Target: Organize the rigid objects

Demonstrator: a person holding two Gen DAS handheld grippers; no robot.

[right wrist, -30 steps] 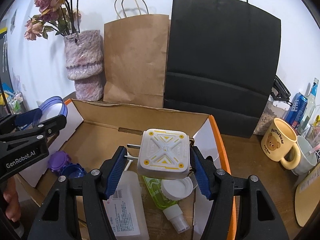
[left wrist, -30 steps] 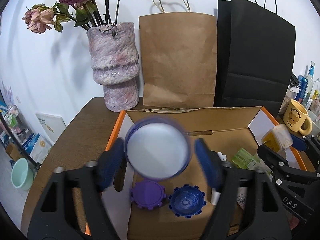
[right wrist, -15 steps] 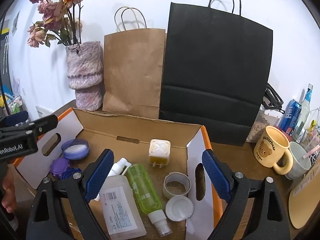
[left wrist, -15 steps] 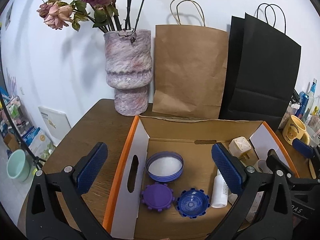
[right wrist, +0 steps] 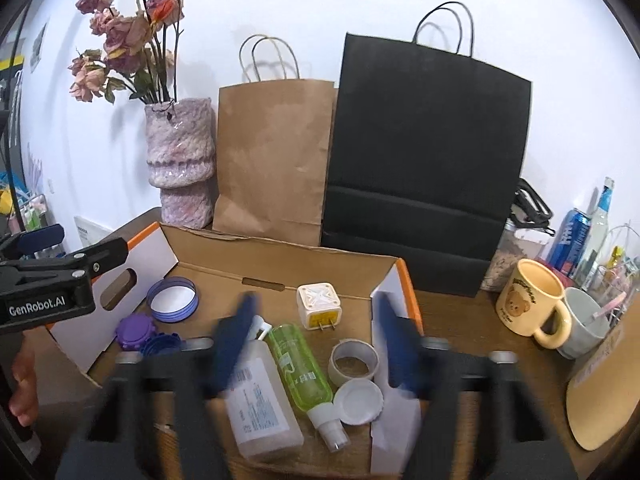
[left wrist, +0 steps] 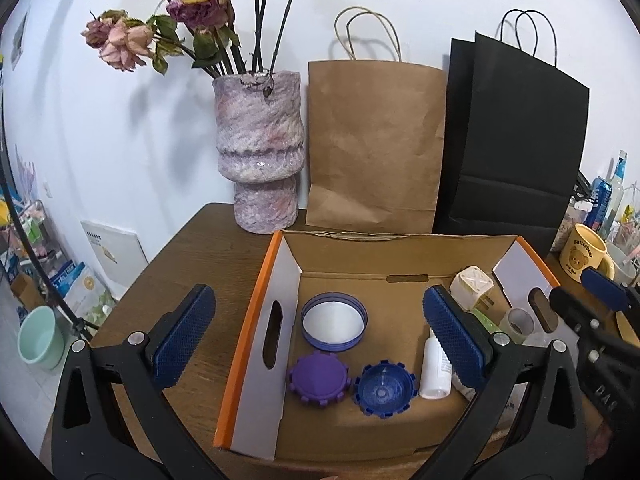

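Note:
An open cardboard box (left wrist: 352, 254) (right wrist: 280, 246) holds the items. At its left lie a blue-rimmed white lid (left wrist: 334, 326) (right wrist: 172, 299), a purple cap (left wrist: 318, 376) (right wrist: 134, 330) and a blue cap (left wrist: 382, 390). At its right lie a white and yellow plug adapter (right wrist: 319, 306) (left wrist: 472, 286), a green spray bottle (right wrist: 302, 364), a clear labelled bottle (right wrist: 260, 400), a tape roll (right wrist: 354, 362) and a white lid (right wrist: 358, 402). My left gripper (left wrist: 316, 340) is open and empty above the box's left side. My right gripper (right wrist: 316, 344) is open, empty and blurred above the right side.
A purple vase of dried roses (left wrist: 260, 160), a brown paper bag (left wrist: 376, 148) and a black paper bag (right wrist: 424, 176) stand behind the box. A yellow bear mug (right wrist: 528, 300), a grey cup (right wrist: 584, 320), a can and bottles are at the right on the wooden table (left wrist: 180, 280).
My left gripper let go of the blue-rimmed lid and my right let go of the plug adapter; both now lie in the box. Both grippers opened and drew back; the right jaws have narrowed since.

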